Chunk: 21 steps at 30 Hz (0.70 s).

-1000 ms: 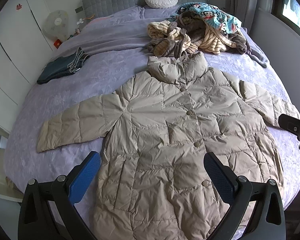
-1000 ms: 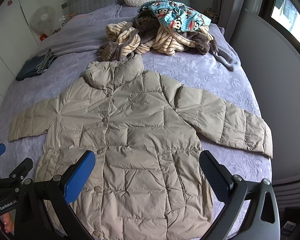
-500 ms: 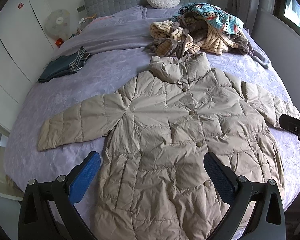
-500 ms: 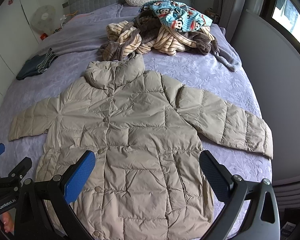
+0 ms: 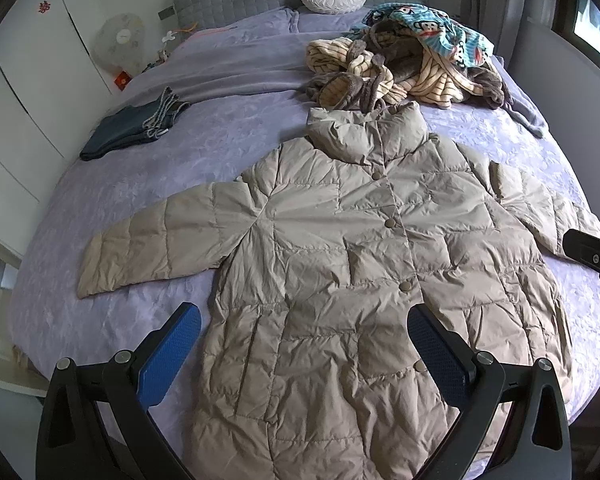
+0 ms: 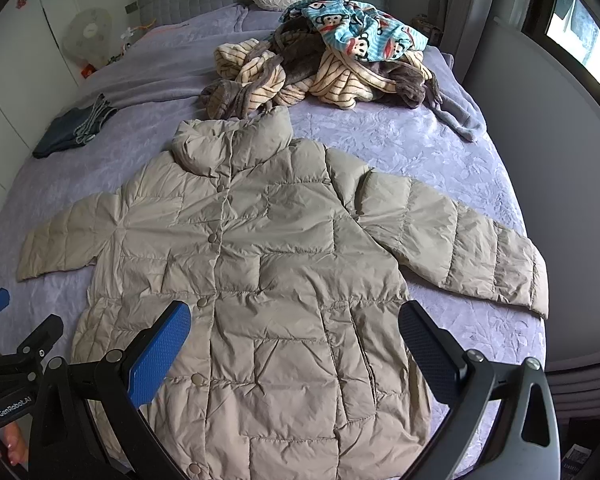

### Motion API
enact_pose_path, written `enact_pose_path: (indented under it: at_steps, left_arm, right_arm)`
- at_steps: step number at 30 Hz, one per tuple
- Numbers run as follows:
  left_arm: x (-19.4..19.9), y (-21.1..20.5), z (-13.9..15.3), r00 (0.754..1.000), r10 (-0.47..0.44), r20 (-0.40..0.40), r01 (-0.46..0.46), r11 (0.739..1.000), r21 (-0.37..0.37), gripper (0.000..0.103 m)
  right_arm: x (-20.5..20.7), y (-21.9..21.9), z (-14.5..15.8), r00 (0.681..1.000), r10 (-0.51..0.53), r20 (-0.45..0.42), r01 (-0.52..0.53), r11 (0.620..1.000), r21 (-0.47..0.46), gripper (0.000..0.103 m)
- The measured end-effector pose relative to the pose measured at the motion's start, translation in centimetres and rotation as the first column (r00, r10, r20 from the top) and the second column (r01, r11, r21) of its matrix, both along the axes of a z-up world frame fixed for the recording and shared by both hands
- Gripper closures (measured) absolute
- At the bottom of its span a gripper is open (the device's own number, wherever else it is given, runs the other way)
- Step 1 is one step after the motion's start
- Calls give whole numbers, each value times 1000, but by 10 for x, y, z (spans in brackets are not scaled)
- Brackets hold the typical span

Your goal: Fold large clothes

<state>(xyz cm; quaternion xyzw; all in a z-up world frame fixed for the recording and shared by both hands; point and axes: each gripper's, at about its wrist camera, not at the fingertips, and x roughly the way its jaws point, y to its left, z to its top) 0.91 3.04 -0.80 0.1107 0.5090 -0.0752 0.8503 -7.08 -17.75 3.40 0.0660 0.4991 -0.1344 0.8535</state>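
A beige quilted down coat (image 5: 352, 264) lies buttoned and face up on the bed (image 5: 236, 148), sleeves spread. Its hem sits just below and ahead of both tools. The left hand-held gripper (image 5: 304, 354) and right hand-held gripper (image 6: 294, 344) hover with fingers wide apart, holding nothing. The coat looks light, puffy and slick-shelled, so it will likely slide and spring back. Pinching a sleeve cuff or the side seam seems best.
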Motion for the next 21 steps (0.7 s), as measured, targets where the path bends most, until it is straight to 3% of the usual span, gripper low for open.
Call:
enact_pose_path:
  at_steps: [21]
  left_arm:
    - [0, 1, 0, 1000, -1, 0, 1, 1000, -1, 0]
  right_arm:
    - [1, 1, -1, 1000, 0, -2, 0, 1000, 0, 0]
